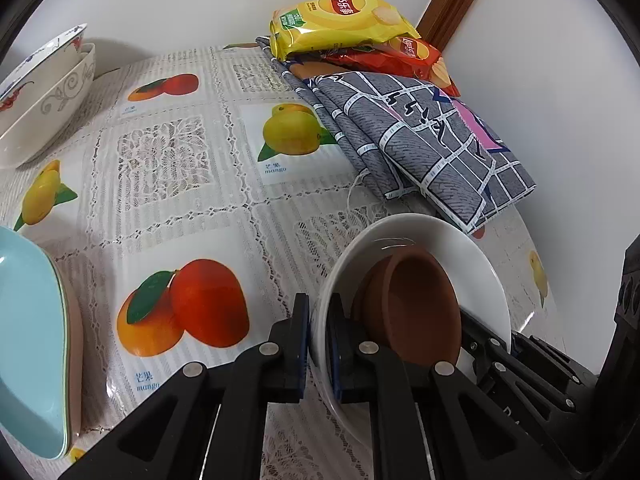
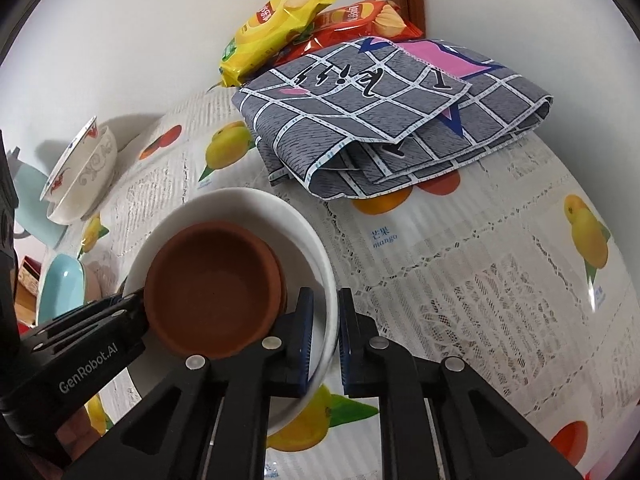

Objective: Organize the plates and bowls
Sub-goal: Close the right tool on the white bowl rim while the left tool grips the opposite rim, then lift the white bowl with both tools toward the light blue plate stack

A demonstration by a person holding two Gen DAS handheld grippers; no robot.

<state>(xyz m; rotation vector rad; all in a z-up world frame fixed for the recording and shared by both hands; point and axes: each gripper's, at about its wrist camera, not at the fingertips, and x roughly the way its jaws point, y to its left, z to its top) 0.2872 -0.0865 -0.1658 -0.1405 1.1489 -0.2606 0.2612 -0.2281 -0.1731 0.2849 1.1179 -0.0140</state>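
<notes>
White walls and a brown wooden post [image 1: 456,0] are backing a table under a mango-print tablecloth [image 1: 192,184]. We are cataloguing from the white bowl [image 1: 476,256], our landmark.

Inside it, a brown clay bowl [image 1: 412,304] is resting, tilted toward the left rim.

On its left rim, our left gripper [image 1: 319,344] is clamping: one jaw inside, one outside, wall pinched between them.

On its right rim, our right gripper [image 2: 325,340] is straddling the wall, jaws set close about it; we cannot tell whether the outer pad is touching.

Behind it, a folded grey checked cloth [image 2: 384,120] is lying, with a yellow chip bag [image 2: 272,20] and a red chip bag [image 2: 360,20] stacked beyond.

Well to its left, two nested patterned bowls [image 1: 44,92] are sitting by the wall, and nearer us a stack of light blue plates [image 1: 28,312].
</notes>
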